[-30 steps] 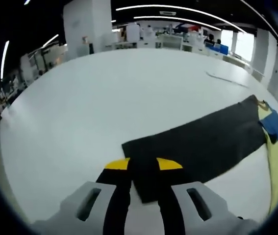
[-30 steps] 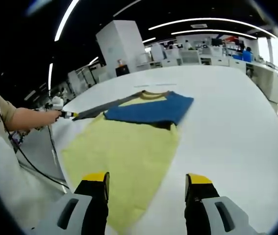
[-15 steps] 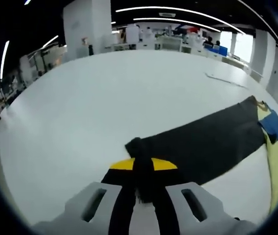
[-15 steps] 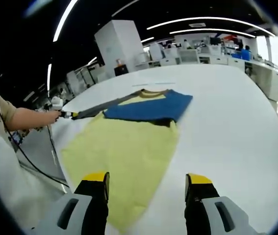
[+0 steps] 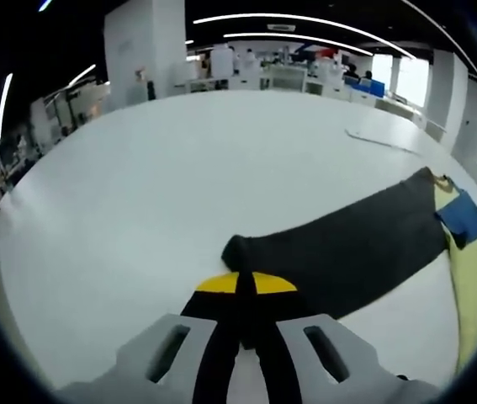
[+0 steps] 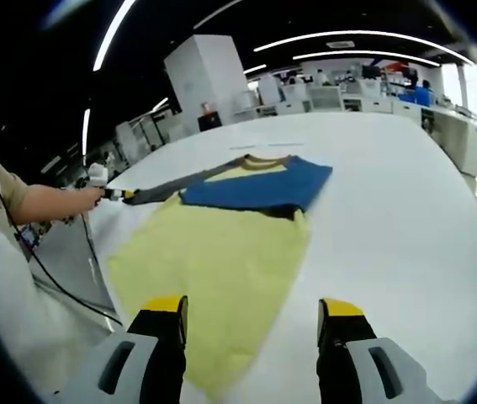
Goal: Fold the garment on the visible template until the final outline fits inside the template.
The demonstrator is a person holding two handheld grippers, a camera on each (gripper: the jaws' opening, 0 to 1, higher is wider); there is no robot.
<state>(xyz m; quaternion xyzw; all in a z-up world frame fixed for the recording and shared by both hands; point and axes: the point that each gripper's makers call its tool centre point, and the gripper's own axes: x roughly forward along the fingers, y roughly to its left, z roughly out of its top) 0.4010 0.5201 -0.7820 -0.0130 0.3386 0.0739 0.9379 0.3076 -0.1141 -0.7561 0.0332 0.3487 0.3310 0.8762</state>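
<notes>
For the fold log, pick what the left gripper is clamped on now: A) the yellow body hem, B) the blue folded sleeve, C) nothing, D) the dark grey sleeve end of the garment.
D: the left gripper has its yellow-tipped jaws shut together on the bunched end of the dark grey sleeve on the white table.

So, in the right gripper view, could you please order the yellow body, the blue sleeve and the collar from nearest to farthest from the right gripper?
1. Yellow body, just ahead of the open right gripper, towards its left jaw.
2. Blue sleeve, folded across the shirt's top.
3. Collar, just beyond the sleeve.
</notes>
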